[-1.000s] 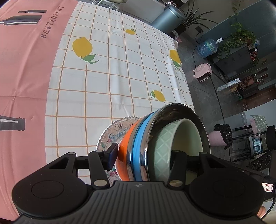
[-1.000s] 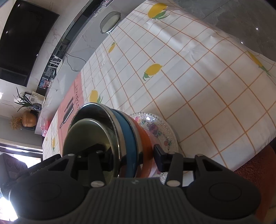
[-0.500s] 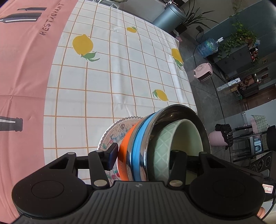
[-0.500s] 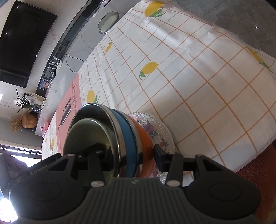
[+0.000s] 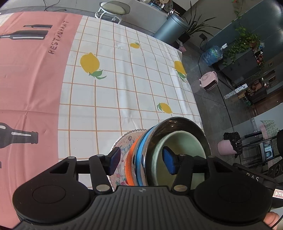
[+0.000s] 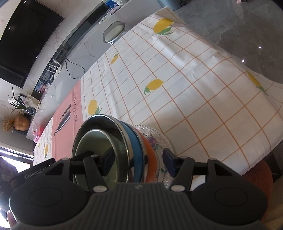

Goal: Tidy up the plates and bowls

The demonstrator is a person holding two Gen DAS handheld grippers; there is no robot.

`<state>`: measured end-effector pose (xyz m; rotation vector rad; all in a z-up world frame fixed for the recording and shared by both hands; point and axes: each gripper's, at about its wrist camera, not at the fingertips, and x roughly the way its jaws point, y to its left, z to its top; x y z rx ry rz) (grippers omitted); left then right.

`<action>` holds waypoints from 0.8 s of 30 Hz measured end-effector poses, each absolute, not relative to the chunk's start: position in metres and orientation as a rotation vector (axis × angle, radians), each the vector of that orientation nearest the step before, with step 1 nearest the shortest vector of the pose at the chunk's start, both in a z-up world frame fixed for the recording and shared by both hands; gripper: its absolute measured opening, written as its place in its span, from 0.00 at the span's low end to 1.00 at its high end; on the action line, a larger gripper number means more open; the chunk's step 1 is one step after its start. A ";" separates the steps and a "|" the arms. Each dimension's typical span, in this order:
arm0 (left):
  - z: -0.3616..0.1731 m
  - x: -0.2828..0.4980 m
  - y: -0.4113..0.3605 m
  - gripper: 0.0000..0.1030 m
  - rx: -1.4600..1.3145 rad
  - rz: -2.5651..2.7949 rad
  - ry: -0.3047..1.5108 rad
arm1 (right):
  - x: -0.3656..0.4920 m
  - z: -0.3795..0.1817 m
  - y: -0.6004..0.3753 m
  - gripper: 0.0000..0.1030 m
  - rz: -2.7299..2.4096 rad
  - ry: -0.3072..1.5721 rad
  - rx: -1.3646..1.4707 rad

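Note:
A stack of bowls stands on a patterned glass plate (image 5: 122, 141) (image 6: 159, 139) near the table's edge. An orange bowl (image 5: 132, 152) (image 6: 150, 154) is at the bottom, then a blue bowl (image 5: 141, 141) (image 6: 136, 139), a steel bowl (image 5: 176, 122) (image 6: 99, 118) and a pale green bowl (image 5: 182, 141) (image 6: 93, 141) inside. My left gripper (image 5: 141, 161) straddles the stack's rims, one pad inside the green bowl and one over the plate. Its jaws are opening, with gaps at both pads. My right gripper (image 6: 138, 163) straddles the opposite side the same way, jaws opening, pads off the bowls.
The table wears a white checked cloth with lemons (image 5: 123, 79) and a pink panel with bottle prints (image 5: 31, 79). The table's edge (image 5: 192, 99) drops to the floor, where a pink heater (image 5: 208, 83) and a grey bin (image 5: 169, 28) stand. A stool (image 5: 115, 8) is at the far end.
Both grippers' jaws have widened and their pads have come off the stack. Both hands have drawn back a little, so the bowls sit lower and smaller in each view.

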<state>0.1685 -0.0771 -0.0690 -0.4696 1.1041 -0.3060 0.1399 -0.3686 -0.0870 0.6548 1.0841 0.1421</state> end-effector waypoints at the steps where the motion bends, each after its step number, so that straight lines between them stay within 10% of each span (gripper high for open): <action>1: -0.064 0.165 -0.076 0.61 -0.461 -0.306 1.085 | 0.138 -0.084 -0.368 0.59 0.137 1.073 0.645; 24: 0.022 0.043 -0.065 0.86 0.097 -0.188 0.436 | 0.055 0.002 -0.290 0.84 0.189 0.700 0.222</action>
